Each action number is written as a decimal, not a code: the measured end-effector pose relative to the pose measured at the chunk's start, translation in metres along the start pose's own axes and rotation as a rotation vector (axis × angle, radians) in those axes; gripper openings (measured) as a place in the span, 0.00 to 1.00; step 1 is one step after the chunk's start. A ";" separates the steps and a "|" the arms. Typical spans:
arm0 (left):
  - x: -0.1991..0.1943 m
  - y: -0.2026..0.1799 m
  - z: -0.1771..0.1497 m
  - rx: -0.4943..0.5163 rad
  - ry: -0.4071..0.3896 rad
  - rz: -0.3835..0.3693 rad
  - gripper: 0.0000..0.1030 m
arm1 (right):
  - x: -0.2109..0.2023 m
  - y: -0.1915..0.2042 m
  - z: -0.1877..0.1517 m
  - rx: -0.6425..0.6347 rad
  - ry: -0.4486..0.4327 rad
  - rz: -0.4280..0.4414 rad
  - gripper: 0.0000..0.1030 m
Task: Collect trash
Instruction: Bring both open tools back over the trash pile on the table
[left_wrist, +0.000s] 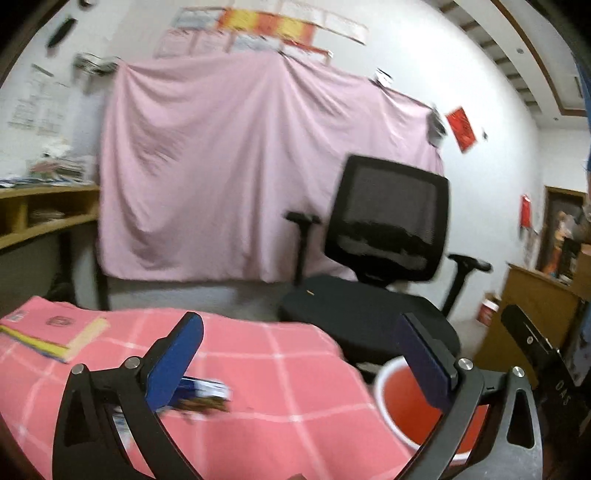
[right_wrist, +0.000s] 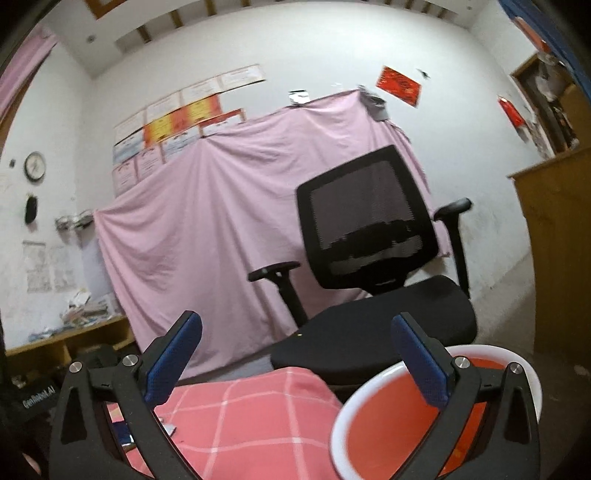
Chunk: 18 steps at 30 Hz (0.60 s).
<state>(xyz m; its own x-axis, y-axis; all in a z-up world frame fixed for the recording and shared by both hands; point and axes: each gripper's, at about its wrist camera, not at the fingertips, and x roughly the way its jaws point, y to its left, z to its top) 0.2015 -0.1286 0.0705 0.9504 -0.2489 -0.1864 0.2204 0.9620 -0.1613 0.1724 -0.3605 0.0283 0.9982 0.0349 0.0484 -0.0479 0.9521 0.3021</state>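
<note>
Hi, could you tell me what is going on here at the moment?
A person is collecting trash with a handheld gripper in each hand. Both the left gripper and the right gripper stand wide open with nothing between the fingers. A blue wrapper lies on the pink checked cloth, partly behind the left gripper's finger. A red bin with a white rim sits beside the cloth, near the black office chair. Whether any trash is already in the bin cannot be seen.

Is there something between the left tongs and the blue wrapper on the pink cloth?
Nothing visible. The blue wrapper lies on the pink cloth just behind the left finger of the open left tongs, with only bare cloth around it. The red bucket stands off to the right.
</note>
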 end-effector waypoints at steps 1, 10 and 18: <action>-0.003 0.004 0.000 0.004 -0.007 0.019 0.99 | 0.000 0.005 -0.001 -0.011 -0.001 0.010 1.00; -0.044 0.057 -0.010 -0.015 -0.084 0.180 0.99 | 0.000 0.061 -0.016 -0.093 0.000 0.129 1.00; -0.070 0.084 -0.034 0.056 -0.113 0.278 0.99 | 0.003 0.101 -0.032 -0.203 0.033 0.198 1.00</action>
<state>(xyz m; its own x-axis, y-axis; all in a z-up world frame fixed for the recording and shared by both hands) 0.1460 -0.0346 0.0369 0.9936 0.0360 -0.1068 -0.0430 0.9970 -0.0644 0.1721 -0.2546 0.0281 0.9709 0.2330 0.0554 -0.2373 0.9670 0.0927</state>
